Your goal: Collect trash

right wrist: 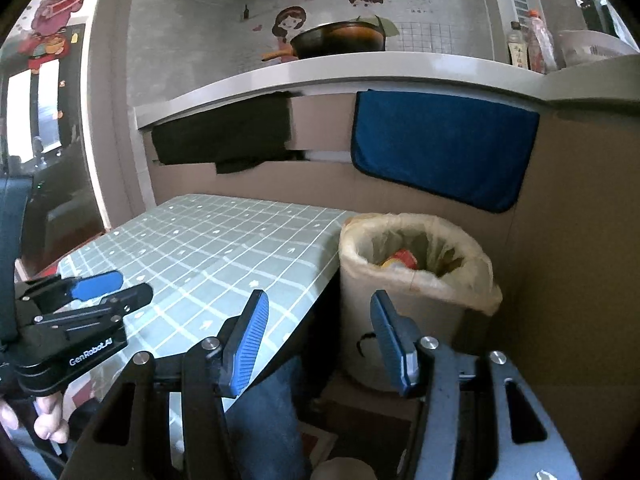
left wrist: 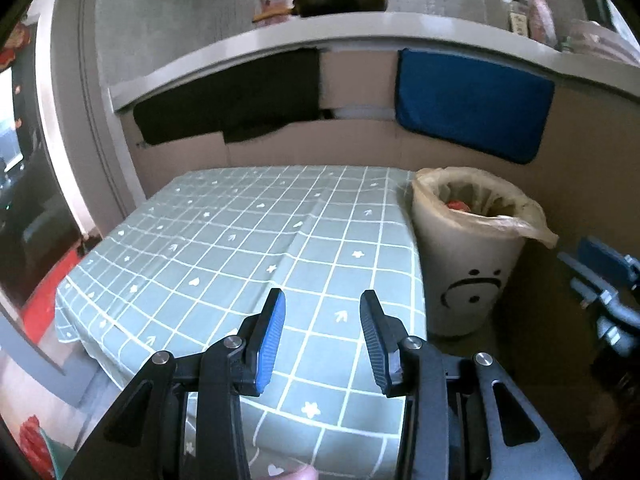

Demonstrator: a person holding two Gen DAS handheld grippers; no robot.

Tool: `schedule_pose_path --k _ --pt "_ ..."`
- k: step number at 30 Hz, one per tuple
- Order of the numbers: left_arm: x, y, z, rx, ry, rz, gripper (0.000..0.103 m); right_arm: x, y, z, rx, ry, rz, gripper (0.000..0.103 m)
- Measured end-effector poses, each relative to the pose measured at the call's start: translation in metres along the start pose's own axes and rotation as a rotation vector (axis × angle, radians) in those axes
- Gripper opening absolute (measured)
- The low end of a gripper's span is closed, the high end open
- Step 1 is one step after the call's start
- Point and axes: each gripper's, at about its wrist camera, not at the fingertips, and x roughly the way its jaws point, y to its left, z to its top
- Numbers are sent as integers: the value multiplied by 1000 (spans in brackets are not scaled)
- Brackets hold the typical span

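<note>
The trash point(right wrist: 404, 258) sits inside the bin point(right wrist: 400, 320), which stands on the floor touching the table's 3 o'clock edge. From the right wrist view a red and yellow piece, probably a crumpled wrapper, lies low in the liner; the left wrist view shows the same red scrap point(left wrist: 456, 204), but it is too small to name for sure. Such scraps look light and soft and should crush under the pads, so a pinch across the bunched middle seems the safest hold.

The plastic liner point(right wrist: 480, 300) is folded over the rim and flares loose toward 4 o'clock. It looks thin, slippery and easy to tear; if the bag is to be lifted, gathering the loose rim in 2 places would serve better than gripping 1 thin layer.

The checked tablecloth point(left wrist: 240, 240) shows no litter on its visible surface.

The left gripper point(left wrist: 323, 308) hangs over the table's near edge, jaws about half apart and empty. The right gripper point(right wrist: 318, 312) points at the bin from 6 o'clock, jaws wide with nothing between them.
</note>
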Motion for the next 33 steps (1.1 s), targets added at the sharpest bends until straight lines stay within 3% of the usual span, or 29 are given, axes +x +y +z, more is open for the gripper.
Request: schedule_pose_path --k 6,33 --pt "-27 3 3 -29 -106 12 40 -11 10 -11 -18 -5 -3 51" --pt "-38 7 3 -47 -153 34 40 -22 17 -9 -35 -51 -22 51"
